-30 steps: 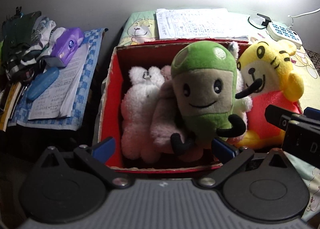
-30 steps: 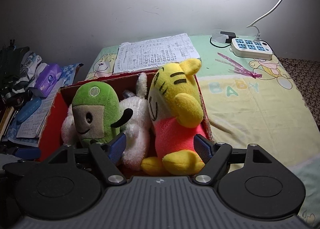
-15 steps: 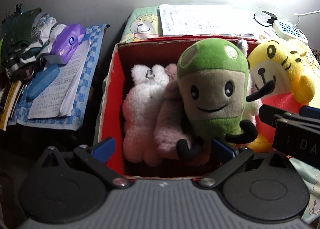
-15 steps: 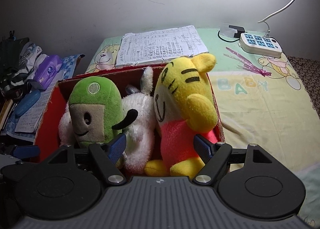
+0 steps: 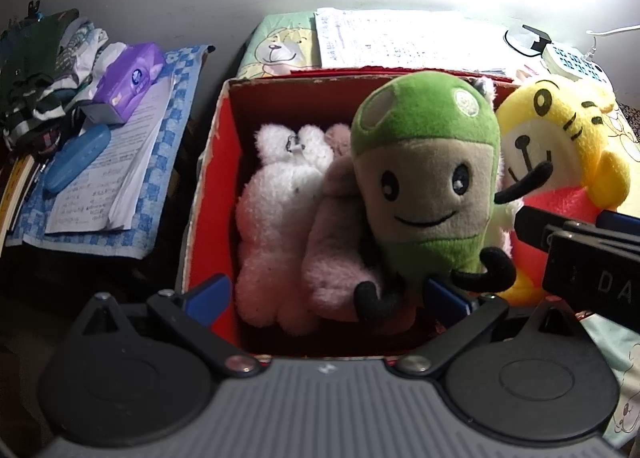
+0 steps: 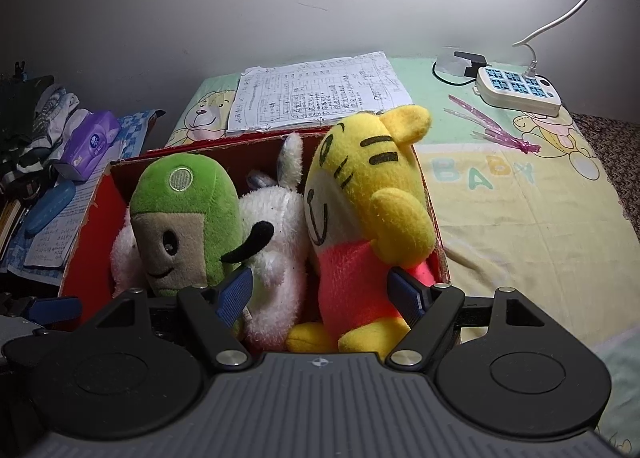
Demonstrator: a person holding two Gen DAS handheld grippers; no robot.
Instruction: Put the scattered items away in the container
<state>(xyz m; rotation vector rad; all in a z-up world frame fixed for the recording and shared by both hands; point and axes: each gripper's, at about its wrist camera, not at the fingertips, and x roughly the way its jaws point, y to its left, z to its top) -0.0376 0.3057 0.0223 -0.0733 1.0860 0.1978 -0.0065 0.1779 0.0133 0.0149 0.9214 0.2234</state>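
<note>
One red box (image 5: 208, 194) sits at frame centre in both views, on a bedsheet (image 6: 520, 210) printed with bears.

Contents counted, left wrist view: one white plush (image 5: 276, 218) at the box's left, one pink plush (image 5: 336, 242) beside it, one green plush (image 5: 428, 178) standing upright at centre, and one yellow tiger (image 5: 560, 146) at the right edge. The right wrist view shows a further white plush (image 6: 276, 234) wedged between the green plush (image 6: 184, 214) and the tiger (image 6: 368, 218); whether it is the same white one cannot be told. That gives four plush toys for certain, all inside the box (image 6: 88, 226) or against its right wall.

Left gripper (image 5: 328, 294): jaws spread wide, blue pads either side of the box's near end. The right pad lies close to the green plush's black foot; contact cannot be told. Nothing is held.

Right gripper (image 6: 324, 292): jaws partly open, one pad on each side of the tiger's red body at lower centre. Whether the pads press on it cannot be told.

Outside the box: one stack of written papers (image 6: 312, 94) behind it, one power strip (image 6: 520, 90) at upper right, one pink wrapper (image 6: 492, 130) near it. At left, one purple tissue pack (image 5: 128, 78), one blue case (image 5: 76, 158) and more papers on a checked cloth (image 5: 160, 162).
</note>
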